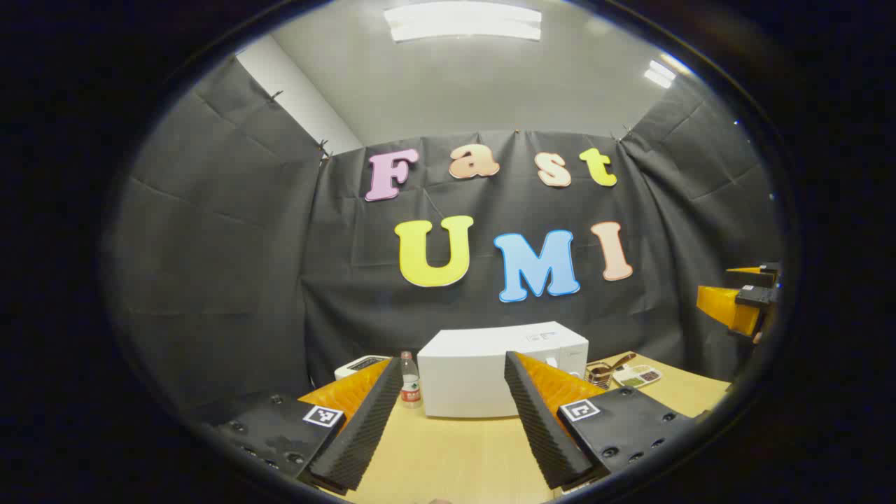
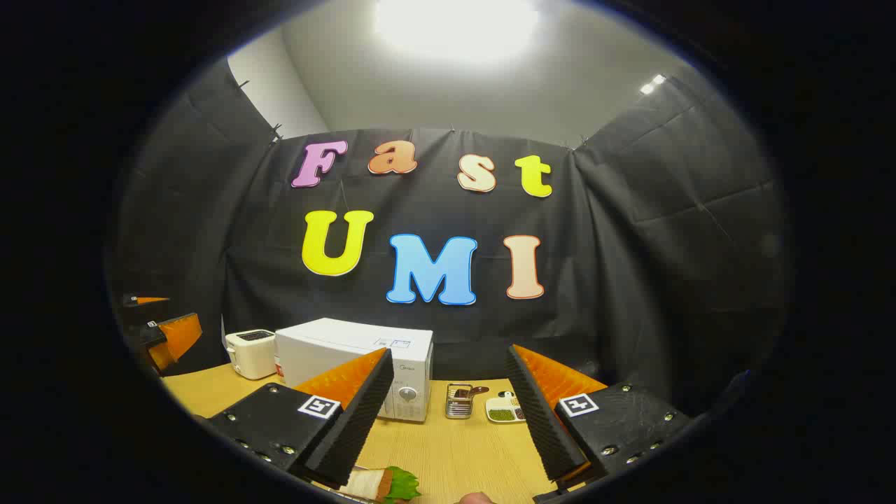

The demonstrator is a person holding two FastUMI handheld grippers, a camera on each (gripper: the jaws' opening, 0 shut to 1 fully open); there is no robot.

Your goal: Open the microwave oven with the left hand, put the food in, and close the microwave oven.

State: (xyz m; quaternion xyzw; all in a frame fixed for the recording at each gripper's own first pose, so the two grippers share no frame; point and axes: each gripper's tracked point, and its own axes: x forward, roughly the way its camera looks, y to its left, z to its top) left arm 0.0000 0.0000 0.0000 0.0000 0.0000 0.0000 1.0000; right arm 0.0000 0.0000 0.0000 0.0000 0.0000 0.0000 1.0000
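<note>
A white microwave oven (image 1: 500,367) stands at the back of the wooden table (image 1: 448,455), its door shut. My left gripper (image 1: 453,392) hovers open in front of it, nothing between its fingers. In the right gripper view the microwave oven (image 2: 350,360) sits to the left, with its dial panel facing me. My right gripper (image 2: 448,402) is open and empty above the table (image 2: 462,448). A sandwich with green lettuce (image 2: 381,484) lies on the table just below its left finger. The right gripper (image 1: 742,301) shows at the far right of the left gripper view, and the left gripper (image 2: 164,329) at the far left of the right gripper view.
A white toaster (image 2: 250,352) and a water bottle (image 1: 410,381) stand left of the microwave. Right of it are a small metal holder (image 2: 458,400) and a white compartment dish (image 2: 505,408). Black cloth walls close the booth behind and at both sides.
</note>
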